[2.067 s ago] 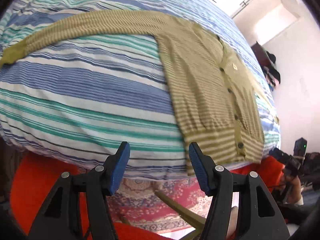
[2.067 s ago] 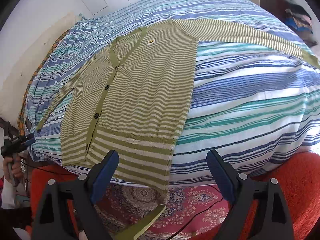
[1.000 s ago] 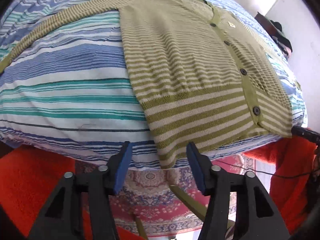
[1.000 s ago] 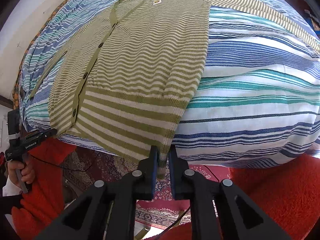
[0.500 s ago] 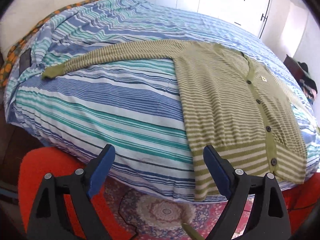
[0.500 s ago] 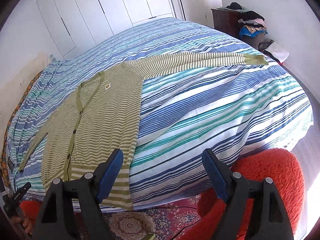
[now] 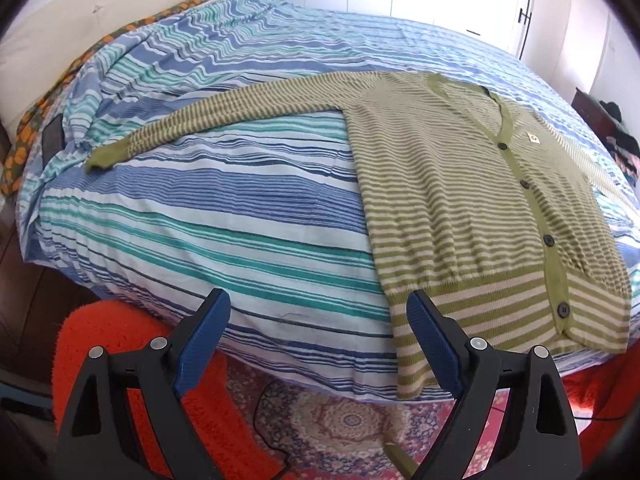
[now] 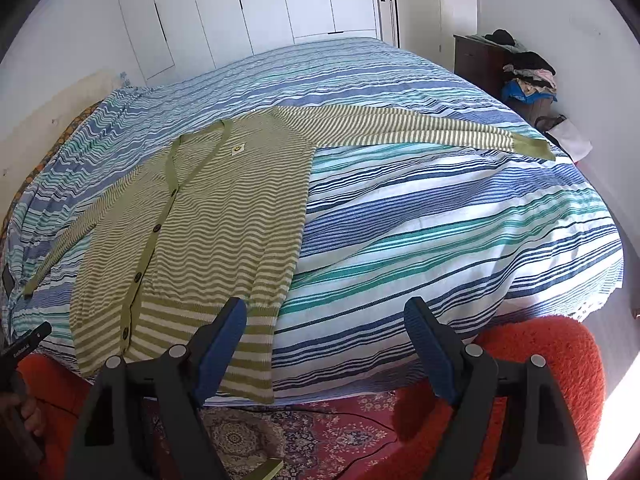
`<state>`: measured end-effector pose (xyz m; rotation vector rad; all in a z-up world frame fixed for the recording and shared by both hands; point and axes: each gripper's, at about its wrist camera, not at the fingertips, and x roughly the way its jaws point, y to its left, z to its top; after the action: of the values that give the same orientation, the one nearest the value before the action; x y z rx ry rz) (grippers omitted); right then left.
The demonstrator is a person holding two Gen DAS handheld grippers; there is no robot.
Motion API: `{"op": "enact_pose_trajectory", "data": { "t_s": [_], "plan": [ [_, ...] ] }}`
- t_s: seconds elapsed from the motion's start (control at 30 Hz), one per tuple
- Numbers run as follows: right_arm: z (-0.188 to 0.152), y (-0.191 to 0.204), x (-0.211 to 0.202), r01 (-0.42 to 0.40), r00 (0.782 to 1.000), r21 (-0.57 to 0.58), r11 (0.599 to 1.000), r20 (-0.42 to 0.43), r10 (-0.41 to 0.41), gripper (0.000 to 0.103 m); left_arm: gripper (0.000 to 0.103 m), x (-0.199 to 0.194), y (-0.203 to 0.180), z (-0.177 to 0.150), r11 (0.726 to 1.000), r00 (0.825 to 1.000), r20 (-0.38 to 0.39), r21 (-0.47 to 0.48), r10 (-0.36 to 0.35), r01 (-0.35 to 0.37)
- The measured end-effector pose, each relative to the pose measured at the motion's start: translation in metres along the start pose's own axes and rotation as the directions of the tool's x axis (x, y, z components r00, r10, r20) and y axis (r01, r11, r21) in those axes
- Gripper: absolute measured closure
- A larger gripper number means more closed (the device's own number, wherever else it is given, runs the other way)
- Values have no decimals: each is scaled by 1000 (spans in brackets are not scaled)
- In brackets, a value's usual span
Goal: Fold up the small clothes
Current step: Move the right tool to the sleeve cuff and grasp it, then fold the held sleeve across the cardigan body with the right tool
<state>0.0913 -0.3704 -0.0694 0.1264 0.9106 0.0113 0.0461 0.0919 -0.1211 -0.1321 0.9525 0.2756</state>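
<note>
1. Cardigan (image 7: 472, 208), striped olive and cream and buttoned down the front, lay flat and face up on the bed (image 7: 224, 216), its hem at the near edge of the mattress and its neckline pointing away toward the white cupboard doors (image 8: 256, 4). No fold had yet been made.

2. Both sleeves were stretched outward across the striped bedspread: the left sleeve (image 7: 224, 120) ran out to a plain olive cuff toward the bed's left side, and the right sleeve (image 8: 408, 124) reached toward the dresser (image 8: 480, 56) at the far right.

3. The left hand-held gripper (image 7: 318, 344) hovered off the foot of the bed with its blue pads spread wide and nothing between them; the cardigan's lower left corner sat just beside its right-hand pad, while the left cuff lay well apart, up and to the left.

4. The right hand-held gripper (image 8: 326, 344) likewise stood wide apart and empty, above the orange rug (image 8: 552, 356), with the garment's lower right corner just beside its left-hand pad.

5. The cardigan's body ran lengthwise away from the person, and the sleeves lay crosswise to it. Each hand-held gripper was nearer its own side's sleeve, so the likely next move appeared to be a reach up and outward for a cuff, to bring that sleeve in over the chest.

6. Each cuff was far off, so a long reach over the bed seemed necessary.
</note>
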Motion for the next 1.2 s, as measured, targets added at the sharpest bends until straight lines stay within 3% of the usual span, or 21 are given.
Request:
{"op": "enact_pose_trajectory", "data": {
  "t_s": [0.33, 0.43, 0.57, 0.7, 0.77, 0.83, 0.93, 1.0, 1.03, 1.2],
  "plan": [
    [-3, 7, 15, -36, 998, -17, 999, -61, 34, 23, 12, 3, 3, 0, 999, 1000, -9, -26, -23, 23],
    [5, -1, 13, -113, 993, 19, 993, -42, 114, 23, 12, 3, 5, 1, 999, 1000, -3, -42, -22, 22],
    [48, -40, 24, -234, 972, 68, 970, -1, 234, 23, 12, 6, 6, 1, 998, 1000, -13, -56, -10, 10],
    [113, -134, 41, -286, 958, 249, 925, 105, 268, 23, 12, 7, 9, 1, 997, 1000, -18, -80, 6, -7],
    [139, -201, 53, -275, 960, 397, 876, 156, 231, 22, 12, 8, 11, 2, 995, 1000, -21, -94, 17, -19],
    [151, -266, 69, -275, 961, 541, 795, 181, 209, 22, 12, 10, 11, 2, 994, 999, -27, -105, 28, -31],
    [146, -346, 102, -321, 945, 728, 605, 205, 254, 23, 12, 14, 9, 3, 993, 998, -48, -104, 49, -54],
    [136, -376, 117, -337, 938, 795, 505, 236, 255, 23, 12, 18, 6, 3, 993, 996, -62, -97, 64, -70],
    [134, -386, 123, -338, 938, 809, 480, 245, 247, 23, 12, 20, 5, 4, 993, 995, -70, -90, 74, -80],
    [134, -407, 148, -303, 952, 845, 441, 252, 171, 24, 12, 28, -10, 4, 990, 987, -91, -20, 135, -137]
  ]
}}
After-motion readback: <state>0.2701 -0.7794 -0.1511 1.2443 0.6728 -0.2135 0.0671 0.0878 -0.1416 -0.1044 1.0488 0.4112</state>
